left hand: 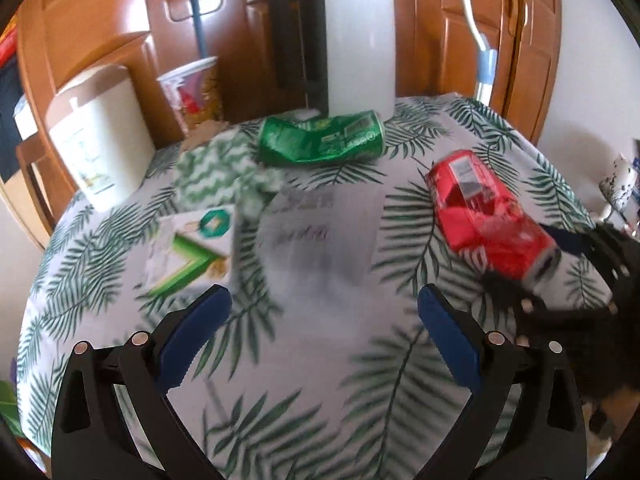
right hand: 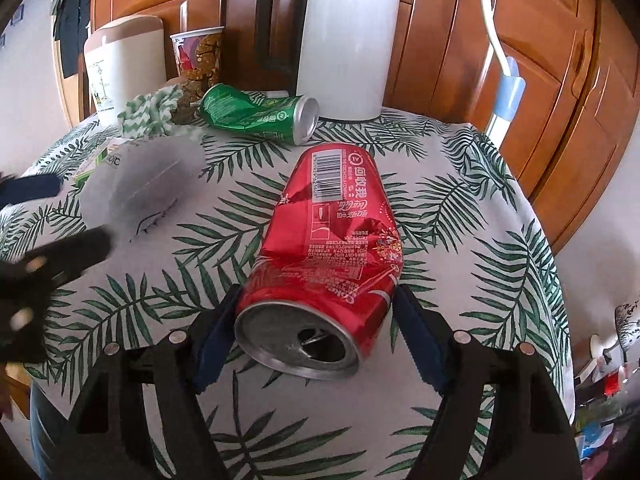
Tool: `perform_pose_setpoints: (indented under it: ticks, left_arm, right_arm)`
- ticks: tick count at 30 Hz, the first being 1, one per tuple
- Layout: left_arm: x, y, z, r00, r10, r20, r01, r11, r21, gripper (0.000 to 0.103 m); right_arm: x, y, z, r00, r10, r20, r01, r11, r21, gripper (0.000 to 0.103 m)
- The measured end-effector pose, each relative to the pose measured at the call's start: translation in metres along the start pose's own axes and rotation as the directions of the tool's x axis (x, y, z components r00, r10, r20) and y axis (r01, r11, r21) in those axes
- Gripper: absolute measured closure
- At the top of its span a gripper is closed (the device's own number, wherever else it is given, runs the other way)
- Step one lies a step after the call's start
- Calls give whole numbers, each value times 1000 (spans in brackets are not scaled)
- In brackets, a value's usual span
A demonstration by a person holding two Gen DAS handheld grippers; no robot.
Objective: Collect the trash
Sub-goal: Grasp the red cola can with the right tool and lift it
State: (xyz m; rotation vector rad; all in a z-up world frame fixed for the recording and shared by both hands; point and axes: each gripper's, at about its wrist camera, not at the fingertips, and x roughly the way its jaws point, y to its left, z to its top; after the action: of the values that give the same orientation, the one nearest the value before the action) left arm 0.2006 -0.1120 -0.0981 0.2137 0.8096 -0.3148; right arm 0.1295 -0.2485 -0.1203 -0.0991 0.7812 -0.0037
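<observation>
Now the right gripper [right hand: 316, 328] has its jaws clamped on the lower end of the red can [right hand: 320, 264], which lies on the bench [right hand: 460, 208]. Left gripper [left hand: 324, 336] hangs released, nothing between. Beyond lies the green can [right hand: 256, 114], beside the kettle [right hand: 344, 36].

my two wrist fisheyes angled down, close over tabletop [left hand: 320, 360], facing the cupboards, both sharing red can [right hand: 328, 248], green can [left hand: 320, 140], kettle [right hand: 348, 36]
</observation>
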Motion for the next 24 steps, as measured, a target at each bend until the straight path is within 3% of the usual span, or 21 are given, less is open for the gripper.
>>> perform_pose_setpoints:
  ticks: [8,10,17,21,24]
  left_arm:
    - [33,2,22,1000,-10,-25,9,999,-51,8]
    - [42,2,25,999,-7,-50,5,999,-47,17]
    - [56,-3,26,997,-6,-75,4,1000,-27,26]
    - [58,-3,25,997,-11,-79,9,1000,-21,39]
    - [57,-3,24,997,-11,-73,10,1000,-18,44]
  right_arm:
    - [5,-2,-2,1000,16,-3,-16,1000,1,30]
    - [7,-4,-3,1000,26,-2,-25,1000,8,31]
    - [8,-6,0,999,32,2,-32,999,16,31]
    - [6,-6,4,1000,21,19,-21,1000,15,25]
    - [5,-7,8,999,17,30,-18,1000,15,14]
